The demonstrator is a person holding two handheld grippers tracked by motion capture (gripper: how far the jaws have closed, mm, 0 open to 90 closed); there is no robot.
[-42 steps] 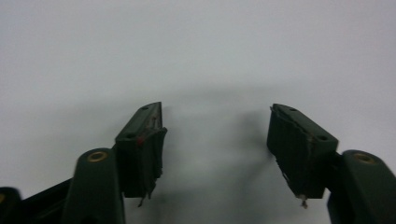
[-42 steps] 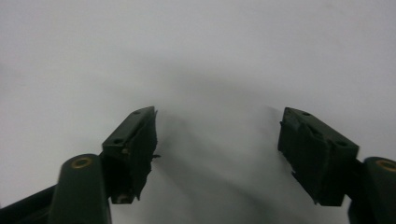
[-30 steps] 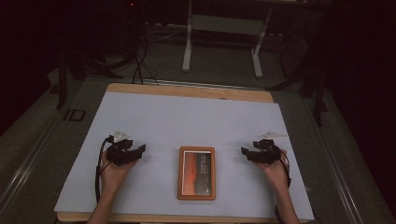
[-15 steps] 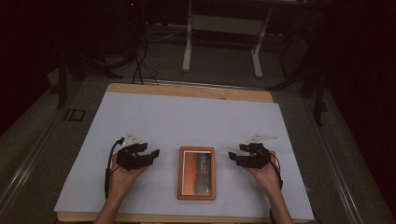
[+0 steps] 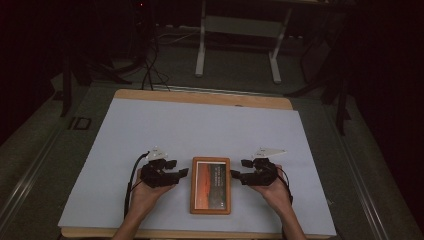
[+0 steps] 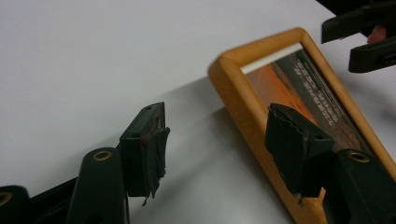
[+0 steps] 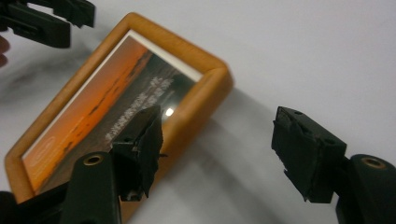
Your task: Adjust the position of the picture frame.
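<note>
Both forearms come in over the near edge of the counter point(image 5: 200, 125), the hands low and turned inward toward each other. The left claw point(image 5: 181, 173) points at the left side of a wooden picture frame point(image 5: 210, 185); the right claw point(image 5: 236, 175) points at its right side. Each claw stands wide open with nothing in it. In the left gripper view the left claw point(image 6: 219, 140) straddles the frame's point(image 6: 243, 107) long edge, one jaw over the glass and one over bare counter. In the right gripper view the right claw point(image 7: 217, 149) does likewise across the frame's point(image 7: 201, 60) other long edge. The frame lies flat near the middle of the near edge, lengthwise front to back. Its rim is honey-coloured with rounded corners, around an orange, sunset-like print with small pale lettering too blurred to read.
</note>
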